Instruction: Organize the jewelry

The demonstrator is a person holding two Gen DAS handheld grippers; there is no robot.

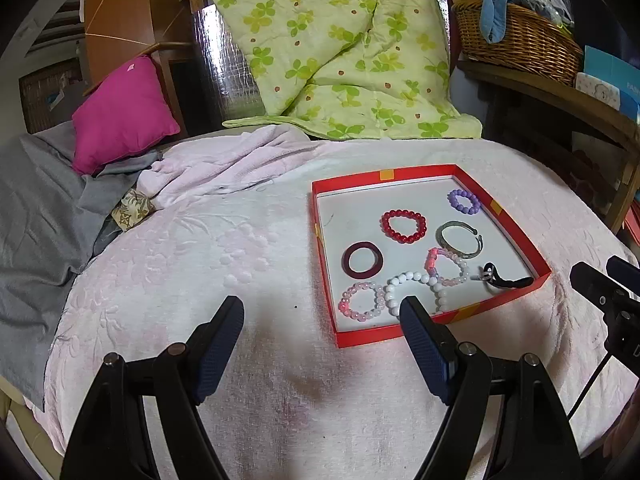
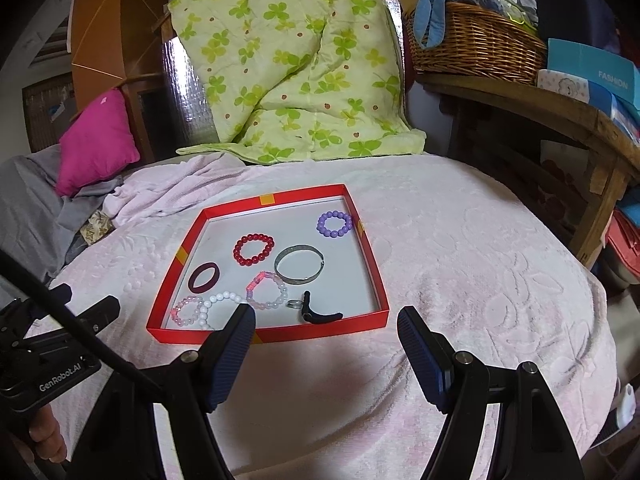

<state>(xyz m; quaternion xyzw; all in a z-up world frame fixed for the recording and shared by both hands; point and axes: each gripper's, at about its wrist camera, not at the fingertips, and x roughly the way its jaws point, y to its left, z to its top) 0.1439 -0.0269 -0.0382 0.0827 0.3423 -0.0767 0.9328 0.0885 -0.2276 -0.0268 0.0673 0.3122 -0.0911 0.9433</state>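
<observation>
A shallow red tray (image 1: 516,232) (image 2: 370,256) lies on a pink blanket. It holds a purple bead bracelet (image 1: 464,201) (image 2: 334,223), a red bead bracelet (image 1: 403,225) (image 2: 253,249), a silver bangle (image 1: 460,239) (image 2: 299,264), a dark maroon ring (image 1: 362,260) (image 2: 204,277), pink and white bead bracelets (image 1: 362,302) (image 2: 267,291), and a black strap with a small ring (image 1: 504,278) (image 2: 316,312). My left gripper (image 1: 322,316) is open and empty, before the tray's near left corner. My right gripper (image 2: 326,326) is open and empty at the tray's near edge.
The pink blanket (image 1: 224,240) covers a bed. A green clover quilt (image 1: 336,48) leans behind. A magenta pillow (image 1: 120,114) and grey cloth (image 1: 36,216) lie left. A wicker basket (image 1: 516,40) and boxes sit on a wooden shelf (image 2: 560,120) at right.
</observation>
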